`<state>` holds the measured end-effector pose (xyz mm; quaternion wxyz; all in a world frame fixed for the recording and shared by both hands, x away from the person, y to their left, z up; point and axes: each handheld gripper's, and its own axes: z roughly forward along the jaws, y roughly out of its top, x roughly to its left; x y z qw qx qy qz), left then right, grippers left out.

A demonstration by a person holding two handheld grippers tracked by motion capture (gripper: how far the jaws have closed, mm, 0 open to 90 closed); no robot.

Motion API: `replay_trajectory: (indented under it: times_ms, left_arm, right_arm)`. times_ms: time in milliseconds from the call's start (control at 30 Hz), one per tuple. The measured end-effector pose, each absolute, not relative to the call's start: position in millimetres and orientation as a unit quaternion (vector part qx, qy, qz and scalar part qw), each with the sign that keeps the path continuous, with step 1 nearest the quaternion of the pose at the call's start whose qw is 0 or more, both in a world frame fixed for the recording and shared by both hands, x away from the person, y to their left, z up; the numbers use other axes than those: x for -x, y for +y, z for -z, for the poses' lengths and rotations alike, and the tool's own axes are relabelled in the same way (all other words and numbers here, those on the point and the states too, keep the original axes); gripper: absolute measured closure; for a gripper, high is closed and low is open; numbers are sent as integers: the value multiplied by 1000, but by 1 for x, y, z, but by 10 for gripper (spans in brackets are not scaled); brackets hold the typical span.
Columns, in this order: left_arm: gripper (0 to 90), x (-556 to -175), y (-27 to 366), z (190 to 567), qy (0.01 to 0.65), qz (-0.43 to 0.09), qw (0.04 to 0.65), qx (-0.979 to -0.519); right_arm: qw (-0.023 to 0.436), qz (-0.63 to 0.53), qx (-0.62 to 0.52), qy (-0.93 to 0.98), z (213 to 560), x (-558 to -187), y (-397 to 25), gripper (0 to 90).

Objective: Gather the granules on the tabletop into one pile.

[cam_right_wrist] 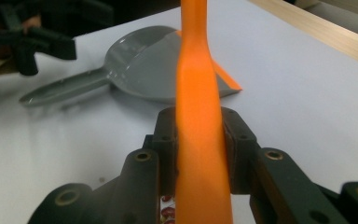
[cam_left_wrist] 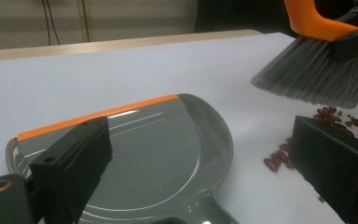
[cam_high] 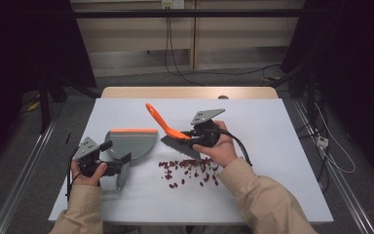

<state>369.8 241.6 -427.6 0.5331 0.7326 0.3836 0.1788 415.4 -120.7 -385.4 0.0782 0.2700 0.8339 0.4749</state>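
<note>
My right gripper (cam_high: 198, 135) pinches the orange-handled grey-bristled brush (cam_high: 168, 129) mid-frame; my left gripper (cam_high: 108, 157), jaws spread, straddles the grey plastic dustpan (cam_high: 130, 143) lower left

The brush (cam_high: 168, 130) has a bright orange handle and dark grey bristles. The dustpan (cam_high: 129, 144) is glossy grey with an orange strip along its front lip. The scattered beans (cam_high: 190, 170) are dark red. The worktop (cam_high: 272, 146) is pale white with a light wooden far edge.
</note>
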Motion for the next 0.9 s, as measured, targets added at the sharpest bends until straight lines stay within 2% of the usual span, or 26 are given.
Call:
replay_trajectory:
  times_ms: [300,900]
  left_arm:
    - [58,-370,240,427,380,-179,537,-732]
    - [58,-368,239,423,367,-182,546,-731]
  right_arm:
    - [40,-503,-389,771,385,-402,-125,713]
    - [-3,-490,-473,732,399,-378,-101,713]
